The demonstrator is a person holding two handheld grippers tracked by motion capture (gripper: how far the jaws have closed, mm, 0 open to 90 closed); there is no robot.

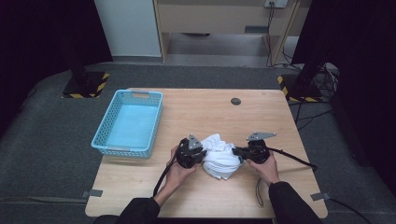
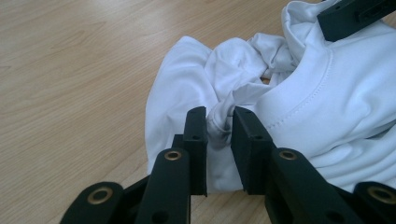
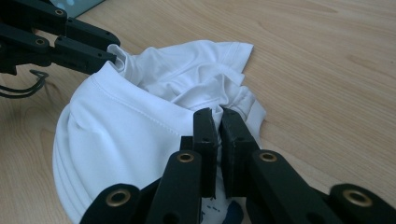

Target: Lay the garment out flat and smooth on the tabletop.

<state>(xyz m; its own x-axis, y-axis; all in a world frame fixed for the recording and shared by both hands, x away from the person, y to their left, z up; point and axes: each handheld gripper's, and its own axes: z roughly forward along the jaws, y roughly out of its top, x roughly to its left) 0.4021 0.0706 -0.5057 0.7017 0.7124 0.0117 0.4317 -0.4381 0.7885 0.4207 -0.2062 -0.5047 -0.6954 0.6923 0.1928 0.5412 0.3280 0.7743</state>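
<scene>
- One white shirt [image 1: 219,156], crumpled in a loose heap, lies on the wooden table [image 1: 201,116], near the person's edge and a little right of middle. Stitched collar band shows in the left gripper view [image 2: 299,100].
- Left gripper [image 1: 201,154] sits at the shirt's left side. Its jaws are pinched on a bunched fold of fabric; cloth fills the narrow gap between the pads in the left gripper view [image 2: 219,128].
- Right gripper [image 1: 236,151] sits at the shirt's right side. Jaws nearly together, clamped on a thin edge of cloth at the heap's rim in the right gripper view [image 3: 219,122].
- Progress, as a judgement: both grips look taken, so the pick-up is done. The shirt is not yet lifted, spread or moved; it rests on the table in a heap. Straightening it or carrying it elsewhere is all left to do.
- One blue basket [image 1: 128,122], nothing in it, stands left of the shirt and well apart from it, toward the far side.
- One small dark round disc [image 1: 236,101] sits beyond the shirt, near the table's far edge.
- Count: one shirt, two grippers, one basket, one disc, two hands, two trailing cables.
</scene>
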